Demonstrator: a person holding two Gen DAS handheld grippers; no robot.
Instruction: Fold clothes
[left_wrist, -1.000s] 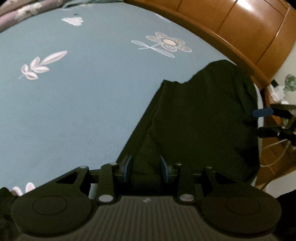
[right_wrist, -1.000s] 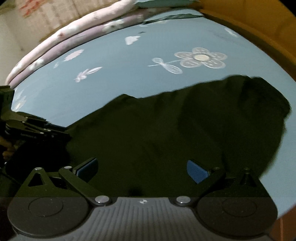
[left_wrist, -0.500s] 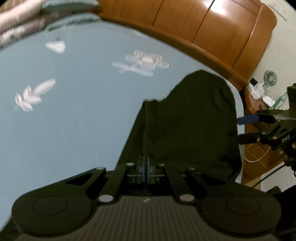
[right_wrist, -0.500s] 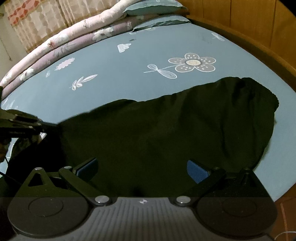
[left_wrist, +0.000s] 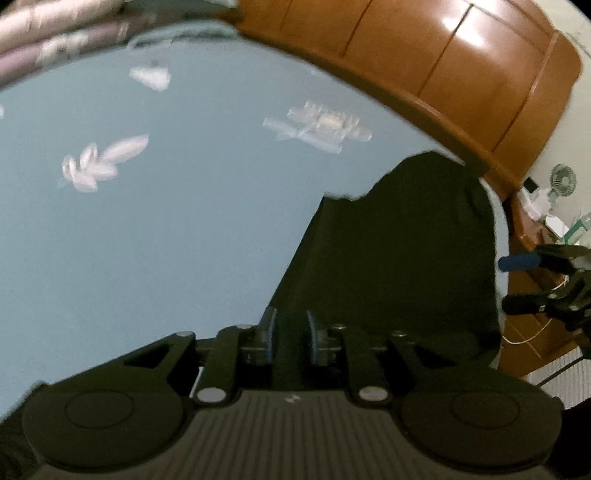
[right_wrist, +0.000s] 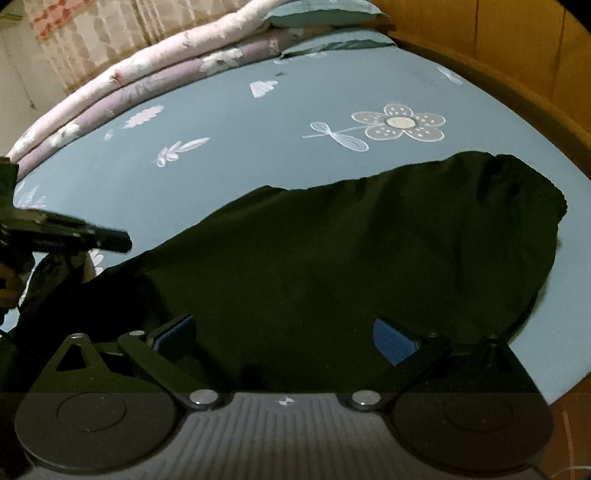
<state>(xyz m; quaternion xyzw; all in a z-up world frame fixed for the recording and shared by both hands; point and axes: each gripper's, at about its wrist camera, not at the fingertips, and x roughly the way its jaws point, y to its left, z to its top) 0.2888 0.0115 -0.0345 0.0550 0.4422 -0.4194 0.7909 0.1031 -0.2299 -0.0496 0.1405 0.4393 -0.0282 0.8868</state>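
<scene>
A black garment lies spread on the blue floral bedsheet. The left gripper has its fingers slightly parted around the cloth edge; the right gripper is spread wide above it.

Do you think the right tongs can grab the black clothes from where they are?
Probably yes. The right tongs are wide open with the black clothes lying right between and ahead of them on the blue bedsheet. Nothing sits in the way; the left tongs are off to the side.
</scene>
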